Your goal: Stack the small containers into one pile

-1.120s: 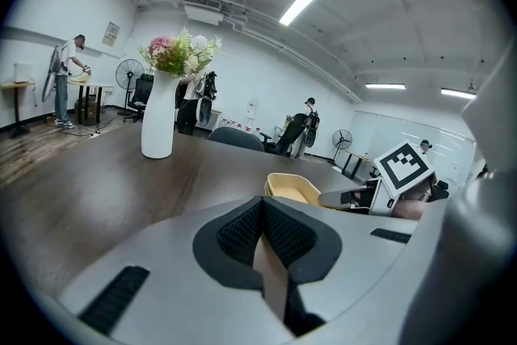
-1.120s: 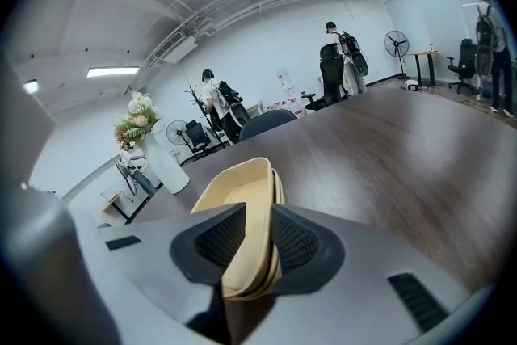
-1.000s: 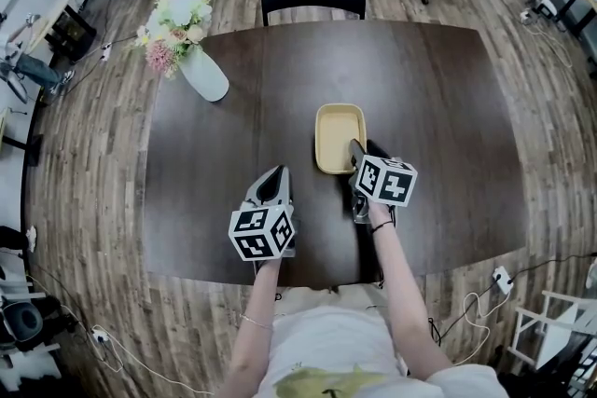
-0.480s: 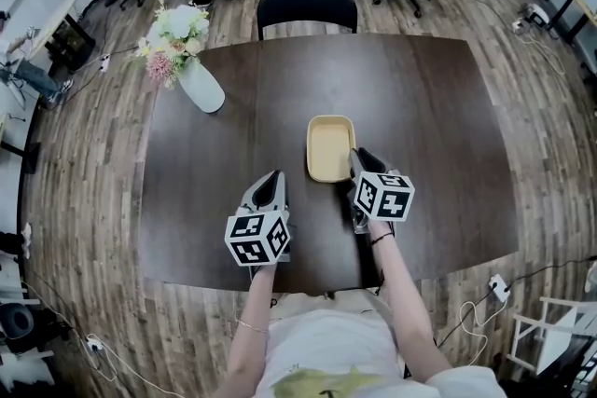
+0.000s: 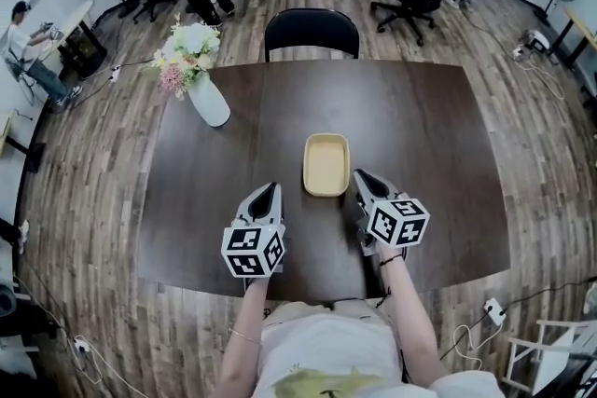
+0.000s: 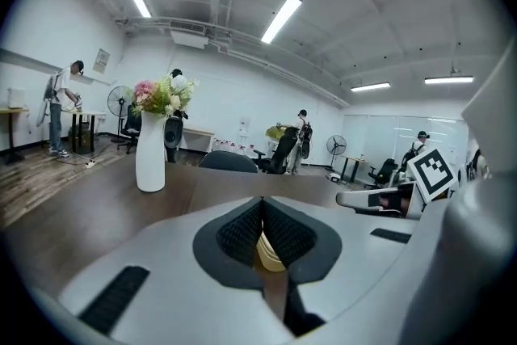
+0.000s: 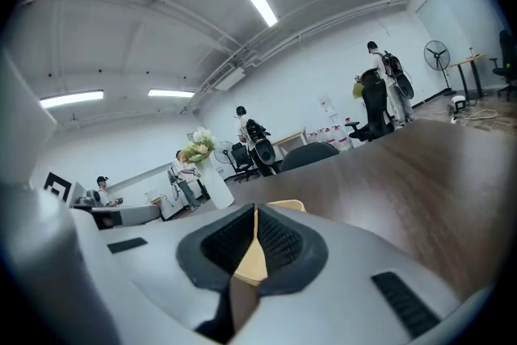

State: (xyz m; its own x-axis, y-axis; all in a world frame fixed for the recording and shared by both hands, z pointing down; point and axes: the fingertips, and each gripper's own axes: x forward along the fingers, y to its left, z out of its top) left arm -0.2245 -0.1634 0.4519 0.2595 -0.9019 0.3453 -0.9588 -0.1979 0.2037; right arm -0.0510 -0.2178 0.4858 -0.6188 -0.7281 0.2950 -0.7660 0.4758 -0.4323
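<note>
The yellow container pile (image 5: 326,165) sits mid-surface (image 5: 429,144), just ahead of both grippers and touched by neither. The right gripper (image 5: 359,174) has just been closing on nothing and is now pressed together; the left gripper (image 5: 270,189) is likewise pinched together, empty. Stacking looks done to me, so the next move only calls for keeping clear of the pile.
</note>
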